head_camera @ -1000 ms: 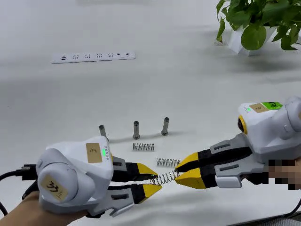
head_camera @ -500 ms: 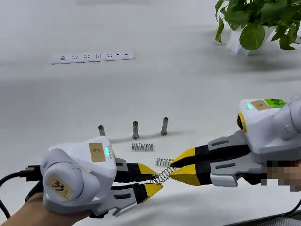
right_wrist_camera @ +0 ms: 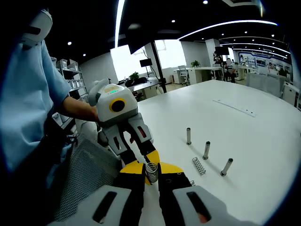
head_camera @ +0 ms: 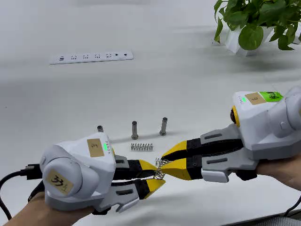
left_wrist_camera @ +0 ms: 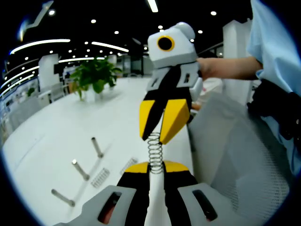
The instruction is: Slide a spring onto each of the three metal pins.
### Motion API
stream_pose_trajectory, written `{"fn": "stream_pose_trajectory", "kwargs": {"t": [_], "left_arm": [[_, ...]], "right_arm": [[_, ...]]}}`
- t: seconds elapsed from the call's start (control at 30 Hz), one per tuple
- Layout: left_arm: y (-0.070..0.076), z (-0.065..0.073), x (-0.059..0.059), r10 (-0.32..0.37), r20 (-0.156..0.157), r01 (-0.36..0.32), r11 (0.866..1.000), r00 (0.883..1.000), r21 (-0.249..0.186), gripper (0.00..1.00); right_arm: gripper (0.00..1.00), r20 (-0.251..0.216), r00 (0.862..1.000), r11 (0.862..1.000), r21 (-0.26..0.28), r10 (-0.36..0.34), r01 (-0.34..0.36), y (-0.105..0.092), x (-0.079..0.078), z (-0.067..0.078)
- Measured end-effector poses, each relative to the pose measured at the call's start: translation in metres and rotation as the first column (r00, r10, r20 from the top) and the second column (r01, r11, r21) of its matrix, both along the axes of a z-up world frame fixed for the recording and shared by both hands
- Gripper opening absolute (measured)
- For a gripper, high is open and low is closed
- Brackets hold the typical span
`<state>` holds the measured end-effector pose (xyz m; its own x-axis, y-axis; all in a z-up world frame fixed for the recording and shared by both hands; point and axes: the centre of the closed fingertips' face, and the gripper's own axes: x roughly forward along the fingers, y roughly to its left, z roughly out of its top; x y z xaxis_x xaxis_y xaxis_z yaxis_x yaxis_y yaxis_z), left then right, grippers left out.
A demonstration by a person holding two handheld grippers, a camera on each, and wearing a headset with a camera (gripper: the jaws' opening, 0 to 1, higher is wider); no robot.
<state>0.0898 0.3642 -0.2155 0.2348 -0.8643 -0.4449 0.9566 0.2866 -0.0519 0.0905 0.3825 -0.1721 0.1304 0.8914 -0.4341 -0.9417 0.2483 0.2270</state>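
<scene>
Three short metal pins stand upright in a row on the white table: left (head_camera: 100,128), middle (head_camera: 134,130), right (head_camera: 163,126). They also show as pins (right_wrist_camera: 206,149) in the right gripper view. My left gripper (head_camera: 159,174) and right gripper (head_camera: 162,161) meet tip to tip in front of the pins. Both are shut on one small spring (head_camera: 160,170), one on each end. From the left gripper (left_wrist_camera: 155,167) the spring (left_wrist_camera: 154,150) rises to the right gripper (left_wrist_camera: 157,136). The right gripper (right_wrist_camera: 150,170) sees the spring (right_wrist_camera: 151,172) end-on.
A loose spring (head_camera: 142,147) lies just in front of the middle pin, and a second loose spring (left_wrist_camera: 128,165) lies nearer my jaws. A white power strip (head_camera: 91,56) sits far back left, a potted plant (head_camera: 256,23) at the back right. A person's sleeve (left_wrist_camera: 275,61) is close by.
The right gripper has moved left toward the left gripper, so the stretch of spring between the two sets of tips is much shorter. The left gripper has held its place.
</scene>
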Motion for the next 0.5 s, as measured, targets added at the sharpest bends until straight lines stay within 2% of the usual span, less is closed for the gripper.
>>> {"fn": "stream_pose_trajectory", "kwargs": {"t": [0.13,0.27,0.5], "left_arm": [[-0.0009,0.0024,0.0012,0.011,-0.003,-0.012,1.0,1.0,-0.021,0.09],[-0.0007,0.0046,0.0031,0.023,0.008,-0.023,0.999,1.0,-0.033,0.09],[-0.0007,0.0079,0.0032,0.041,0.001,-0.041,0.997,0.999,-0.069,0.09]], "right_arm": [[0.12,0.015,1.0,1.0,-0.007,0.007,-0.007,0.0024,0.0009,0.0028],[0.12,0.022,1.0,1.0,-0.011,0.012,-0.011,0.0012,0.004,0.0031],[0.12,0.037,0.999,0.999,-0.024,0.029,-0.028,0.0024,0.0034,0.0058]]}}
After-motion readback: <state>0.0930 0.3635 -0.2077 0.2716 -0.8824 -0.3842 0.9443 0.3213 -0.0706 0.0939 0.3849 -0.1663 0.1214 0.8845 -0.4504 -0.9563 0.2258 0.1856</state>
